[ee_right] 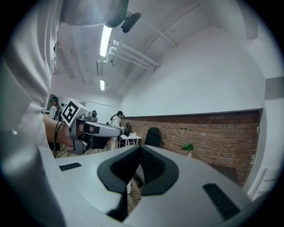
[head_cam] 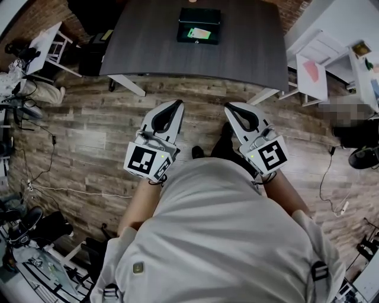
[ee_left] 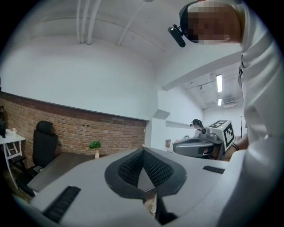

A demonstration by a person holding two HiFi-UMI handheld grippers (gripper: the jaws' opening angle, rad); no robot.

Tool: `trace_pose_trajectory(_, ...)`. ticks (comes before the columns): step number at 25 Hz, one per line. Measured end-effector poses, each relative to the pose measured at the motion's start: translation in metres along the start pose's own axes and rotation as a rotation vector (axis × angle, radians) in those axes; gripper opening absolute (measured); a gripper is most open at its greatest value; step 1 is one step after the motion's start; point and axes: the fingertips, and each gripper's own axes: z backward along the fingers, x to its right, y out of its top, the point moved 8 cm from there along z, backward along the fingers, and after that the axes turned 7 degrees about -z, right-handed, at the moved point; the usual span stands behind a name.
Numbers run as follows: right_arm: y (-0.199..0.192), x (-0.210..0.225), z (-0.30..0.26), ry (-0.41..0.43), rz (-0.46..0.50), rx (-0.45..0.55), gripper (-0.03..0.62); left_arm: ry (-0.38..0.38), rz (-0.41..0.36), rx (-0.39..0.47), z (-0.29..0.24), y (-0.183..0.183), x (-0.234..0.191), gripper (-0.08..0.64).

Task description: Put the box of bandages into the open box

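The left gripper (head_cam: 175, 108) and the right gripper (head_cam: 233, 109) both have their jaws pressed together on nothing. They are held side by side at the person's waist, which I judge a resting carry, since the bench (head_cam: 249, 53) stands well apart at twelve o'clock. On it, the green box of bandages (head_cam: 199, 34) lies within the outline of the dark open box (head_cam: 199, 18), toward its six o'clock edge; whether it sits fully inside is too small to tell.

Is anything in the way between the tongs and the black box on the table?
No, nothing I can see. The left tongs and the right tongs are shut and empty, above the wood floor. Between them and the black box there is only floor and bare table.
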Motion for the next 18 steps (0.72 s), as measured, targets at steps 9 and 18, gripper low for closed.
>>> trace_pose_trajectory(9, 0.004, 0.005, 0.0, 0.02, 0.05, 0.03, 0.021, -0.016, 0.007, 0.004, -0.004, -0.001, 0.001, 0.015)
trace_pose_trajectory(18, 0.006, 0.012, -0.002, 0.004, -0.005, -0.001, 0.021, -0.022, 0.012, 0.001, -0.016, -0.002, 0.001, 0.015)
